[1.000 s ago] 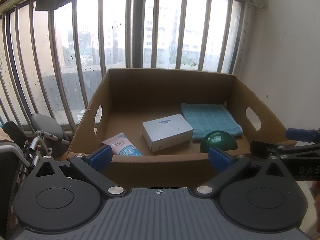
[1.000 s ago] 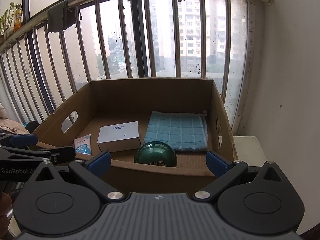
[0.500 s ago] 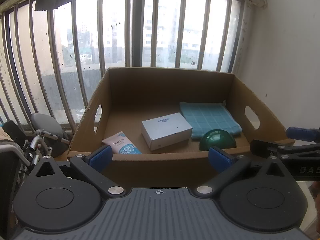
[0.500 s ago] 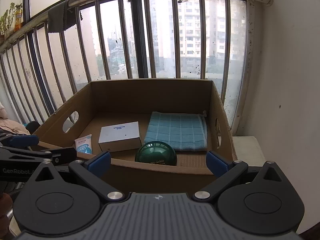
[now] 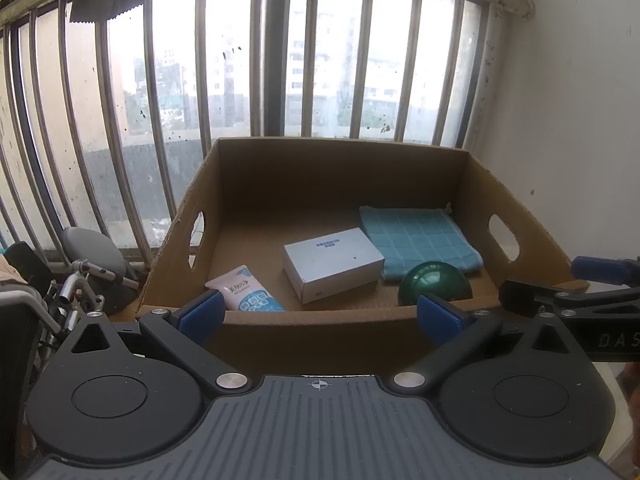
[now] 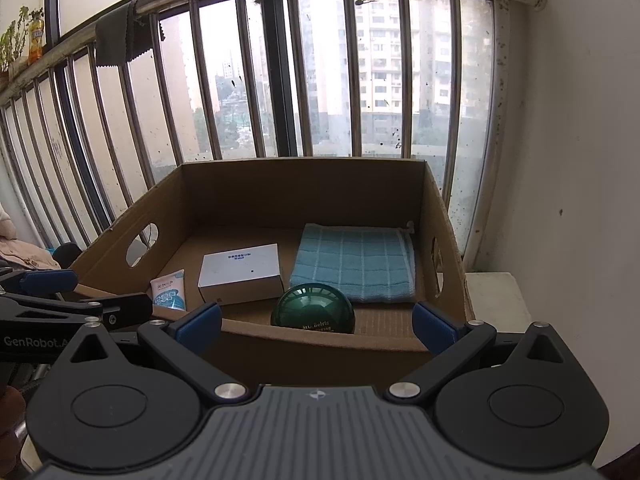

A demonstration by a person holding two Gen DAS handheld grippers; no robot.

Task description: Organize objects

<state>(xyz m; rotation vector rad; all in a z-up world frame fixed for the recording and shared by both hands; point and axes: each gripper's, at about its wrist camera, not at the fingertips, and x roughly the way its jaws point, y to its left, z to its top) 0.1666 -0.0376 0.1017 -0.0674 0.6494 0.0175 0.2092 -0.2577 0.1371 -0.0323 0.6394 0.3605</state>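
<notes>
An open cardboard box (image 5: 320, 332) (image 6: 320, 352) stands before the barred window. Inside lie a white carton (image 5: 332, 264) (image 6: 240, 272), a folded blue cloth (image 5: 420, 236) (image 6: 356, 264), a green ball (image 5: 436, 282) (image 6: 312, 308) and a small pink and blue tube (image 5: 244, 290) (image 6: 170, 290). My left gripper (image 5: 320, 316) is open and empty, just short of the box's near wall. My right gripper (image 6: 316, 322) is open and empty at the same wall, to the right of the left one.
Window bars (image 5: 276, 52) run behind the box. A white wall (image 6: 580, 160) closes the right side, with a pale ledge (image 6: 496, 300) beside the box. A wheelchair (image 5: 80, 280) stands at the left. A dark rag (image 6: 124, 36) hangs on the rail.
Both grippers have risen slightly and edged nearer the box; the items inside have not moved.
</notes>
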